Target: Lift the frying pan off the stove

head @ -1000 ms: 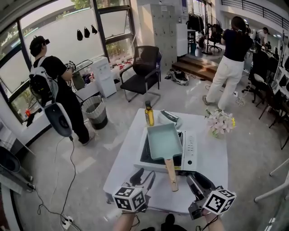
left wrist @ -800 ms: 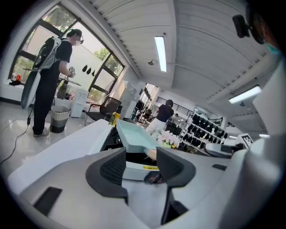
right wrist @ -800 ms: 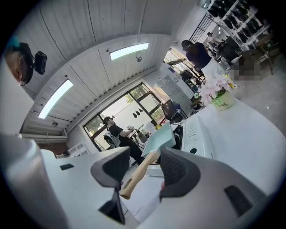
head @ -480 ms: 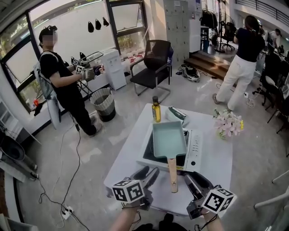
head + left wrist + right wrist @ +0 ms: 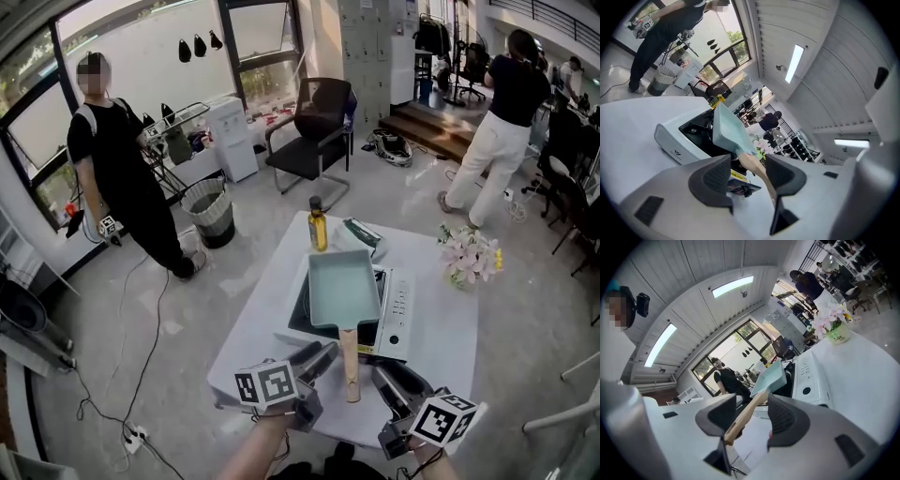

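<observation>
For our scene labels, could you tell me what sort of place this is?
Probably an open office or lab, not a kitchen: a portable stove on a white table, an office chair and lockers beyond.

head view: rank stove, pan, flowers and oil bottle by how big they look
1. stove
2. pan, handle included
3. flowers
4. oil bottle
All share one table, so nearness to the camera hardly skews the order.

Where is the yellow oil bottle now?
Head view: the yellow oil bottle stands at the far edge of the white table, beyond the left corner of the white stove.
</observation>
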`<state>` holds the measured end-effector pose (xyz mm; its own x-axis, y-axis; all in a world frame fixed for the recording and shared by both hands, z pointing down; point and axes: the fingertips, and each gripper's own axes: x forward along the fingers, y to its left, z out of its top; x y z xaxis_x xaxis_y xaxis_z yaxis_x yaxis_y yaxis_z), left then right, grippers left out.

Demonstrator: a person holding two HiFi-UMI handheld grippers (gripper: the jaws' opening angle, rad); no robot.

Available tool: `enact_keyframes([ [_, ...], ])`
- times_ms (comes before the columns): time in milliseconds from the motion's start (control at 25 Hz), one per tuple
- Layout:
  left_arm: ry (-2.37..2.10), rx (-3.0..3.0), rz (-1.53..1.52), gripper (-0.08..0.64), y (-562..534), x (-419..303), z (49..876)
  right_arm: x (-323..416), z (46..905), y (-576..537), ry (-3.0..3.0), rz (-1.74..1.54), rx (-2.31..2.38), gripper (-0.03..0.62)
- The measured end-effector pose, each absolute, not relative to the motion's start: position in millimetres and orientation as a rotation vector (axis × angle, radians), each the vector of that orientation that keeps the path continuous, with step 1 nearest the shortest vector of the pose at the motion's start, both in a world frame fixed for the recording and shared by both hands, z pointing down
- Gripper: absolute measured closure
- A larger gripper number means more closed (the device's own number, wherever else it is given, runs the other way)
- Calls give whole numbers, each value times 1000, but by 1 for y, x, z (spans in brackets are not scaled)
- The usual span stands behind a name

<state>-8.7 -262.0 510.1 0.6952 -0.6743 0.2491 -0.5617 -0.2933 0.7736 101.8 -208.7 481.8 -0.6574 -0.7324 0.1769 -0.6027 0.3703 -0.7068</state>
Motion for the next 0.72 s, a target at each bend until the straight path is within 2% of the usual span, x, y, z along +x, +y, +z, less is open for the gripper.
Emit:
enact_keyframes([
  [720,-708,1827,-195,347,-280,31,521,111,483,-210,2429,-1181,-1241,399],
])
